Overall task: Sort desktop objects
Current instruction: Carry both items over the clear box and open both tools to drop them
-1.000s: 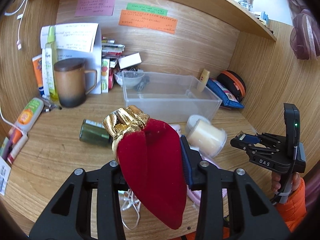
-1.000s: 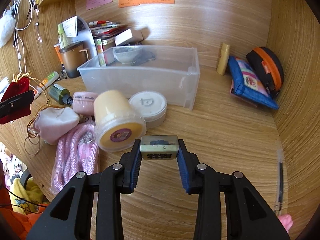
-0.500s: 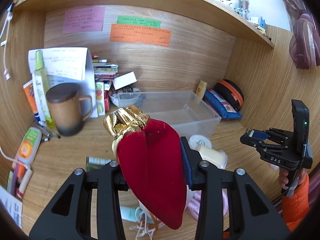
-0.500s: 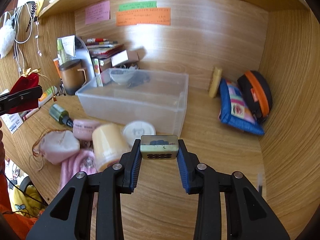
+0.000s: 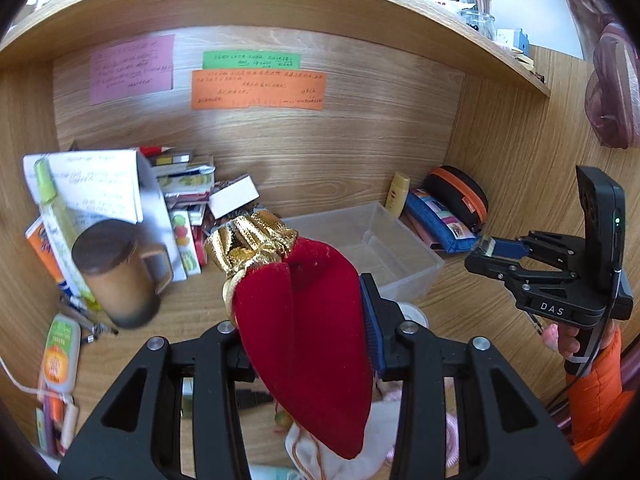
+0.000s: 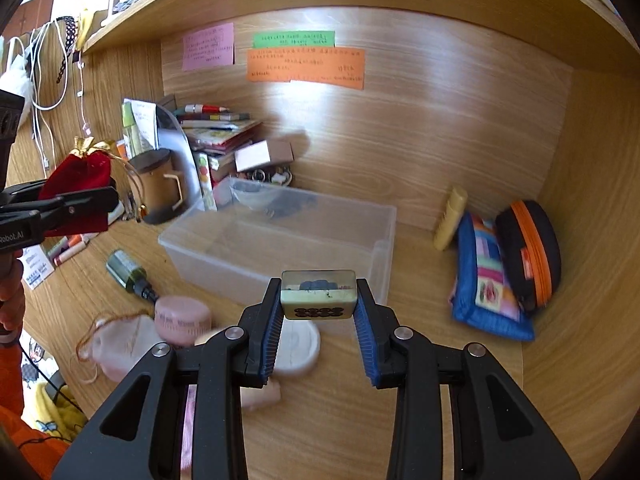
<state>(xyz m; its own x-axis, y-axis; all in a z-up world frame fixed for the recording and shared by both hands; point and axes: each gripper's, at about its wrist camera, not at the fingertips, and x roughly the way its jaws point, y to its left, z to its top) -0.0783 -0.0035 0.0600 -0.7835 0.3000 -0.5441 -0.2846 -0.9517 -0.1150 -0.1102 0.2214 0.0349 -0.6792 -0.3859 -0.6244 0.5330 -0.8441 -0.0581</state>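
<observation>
Clear bin [image 6: 280, 240] on cluttered wooden desk [image 6: 420, 400], shelf [image 5: 280, 4] overhead.

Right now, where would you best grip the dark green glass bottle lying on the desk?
Across the round body of the dark green glass bottle, coming from above. It lies on its side, so the body offers two opposed flanks; the narrow black cap end looks too slim.

The clear bin [image 6: 280, 240] stands mid-frame with its top open, a bowl [image 6: 250, 196] in its far left corner. Left of it a mug [image 6: 160, 186], books [image 6: 218, 136] and a bottle [image 6: 126, 272] crowd the desk [image 6: 420, 360]. At lower left, a pink jar [image 6: 182, 320], a white lid [image 6: 298, 346] and a pale pouch [image 6: 116, 344] block the bin's near side. Bare desk runs between the bin and the blue pouch [image 6: 488, 284] at right.
</observation>
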